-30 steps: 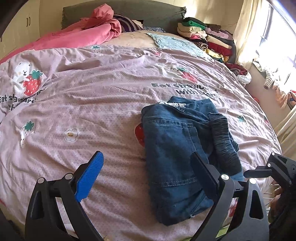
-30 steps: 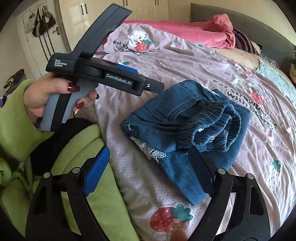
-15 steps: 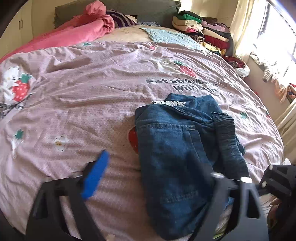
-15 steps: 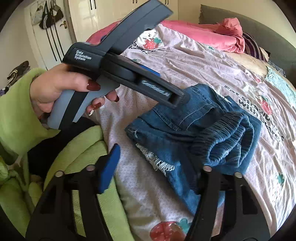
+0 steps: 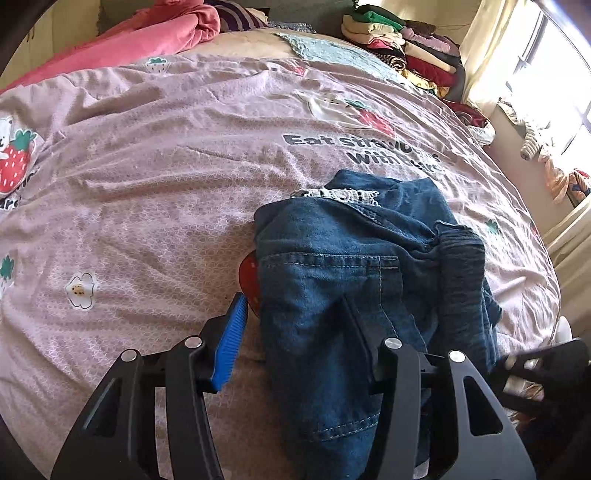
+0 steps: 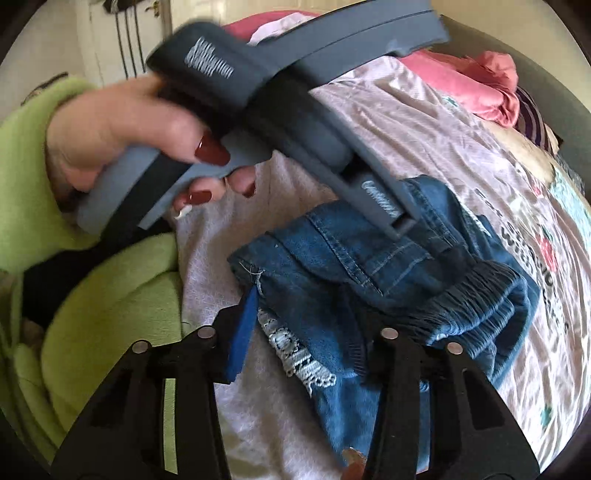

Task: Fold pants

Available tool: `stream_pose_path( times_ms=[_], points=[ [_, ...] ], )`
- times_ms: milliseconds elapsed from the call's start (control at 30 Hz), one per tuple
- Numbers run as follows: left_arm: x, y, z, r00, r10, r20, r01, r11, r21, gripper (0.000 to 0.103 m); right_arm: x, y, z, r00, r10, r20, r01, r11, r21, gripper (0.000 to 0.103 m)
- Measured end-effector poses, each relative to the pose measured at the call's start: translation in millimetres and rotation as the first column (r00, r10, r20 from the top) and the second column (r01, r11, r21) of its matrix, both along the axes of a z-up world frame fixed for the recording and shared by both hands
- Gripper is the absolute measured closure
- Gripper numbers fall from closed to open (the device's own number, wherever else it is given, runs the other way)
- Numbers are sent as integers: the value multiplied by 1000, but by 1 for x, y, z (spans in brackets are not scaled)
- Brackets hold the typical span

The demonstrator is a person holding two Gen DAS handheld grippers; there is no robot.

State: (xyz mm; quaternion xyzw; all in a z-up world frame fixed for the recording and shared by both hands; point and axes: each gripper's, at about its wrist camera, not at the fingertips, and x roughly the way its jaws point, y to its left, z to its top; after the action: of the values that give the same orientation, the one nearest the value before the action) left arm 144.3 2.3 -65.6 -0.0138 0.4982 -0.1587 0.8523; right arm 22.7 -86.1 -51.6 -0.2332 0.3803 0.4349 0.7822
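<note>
Folded blue denim pants (image 5: 351,280) lie on the pink strawberry-print bedspread (image 5: 155,192), with frayed white trim at one edge and a dark elastic waistband (image 5: 461,273) on the right. My left gripper (image 5: 295,332) is open, its jaws astride the near left edge of the pants. My right gripper (image 6: 299,321) is open, its jaws astride the frayed near edge of the pants (image 6: 388,280). The left gripper's grey body (image 6: 295,92), held by a hand, crosses above the pants in the right wrist view.
A pink blanket (image 5: 147,33) lies at the bed's head. A stack of folded clothes (image 5: 406,48) sits at the far right corner, by a window (image 5: 554,74). My green sleeve and torso (image 6: 92,277) fill the right wrist view's left side.
Both grippers have moved down and forward onto the pants and their jaws have narrowed. The left gripper's body has swung closer across the right wrist view.
</note>
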Motion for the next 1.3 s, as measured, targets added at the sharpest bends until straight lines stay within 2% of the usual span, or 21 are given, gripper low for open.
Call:
stream_pose_path(
  times_ms=[33,133,200,300,367,500,567,867,1033,1100,1200,1300],
  points=[
    [1,1,0,1000,1,-2,-1,1000,-3,53,-1,0,0,1000,7,-13,-7,1000,1,91],
    [1,0,-1,1000,1,-3,-1,1000,-9,52,-11,-7,11,997,34,-68,-32,999,42,101],
    [1,0,-1,1000,0,0,0,1000,-12,53,-19,-15,15,997,42,-72,-38,997,61,101],
    [3,2,-3,1000,11,-3,-11,1000,-28,49,-21,-16,-9,996,15,-93,-14,1000,8,101],
    [4,3,-4,1000,15,-5,-15,999,-30,47,-21,-18,-18,994,-3,-106,5,1000,17,101],
    [0,1,-1,1000,11,11,-11,1000,-6,47,-21,-24,-13,993,-13,-115,18,999,40,100],
    [-2,0,1,1000,11,18,-11,1000,-1,47,-23,-25,-8,994,-13,-111,17,999,35,98],
    [-5,1,4,1000,10,27,-10,1000,1,48,-38,-38,30,996,-30,-87,40,992,123,91],
    [-6,2,4,1000,11,29,-11,1000,3,48,-45,-32,37,996,-19,-91,33,987,155,90],
    [-6,2,5,999,9,31,-9,1000,6,48,-47,-32,38,995,-25,-96,41,986,164,89],
    [-7,1,6,999,7,34,-8,1000,13,48,-22,-28,26,990,-68,-127,87,984,156,78],
    [-9,1,7,999,7,39,-8,1000,18,48,-12,-27,9,980,-112,-165,129,988,90,77]
  ],
)
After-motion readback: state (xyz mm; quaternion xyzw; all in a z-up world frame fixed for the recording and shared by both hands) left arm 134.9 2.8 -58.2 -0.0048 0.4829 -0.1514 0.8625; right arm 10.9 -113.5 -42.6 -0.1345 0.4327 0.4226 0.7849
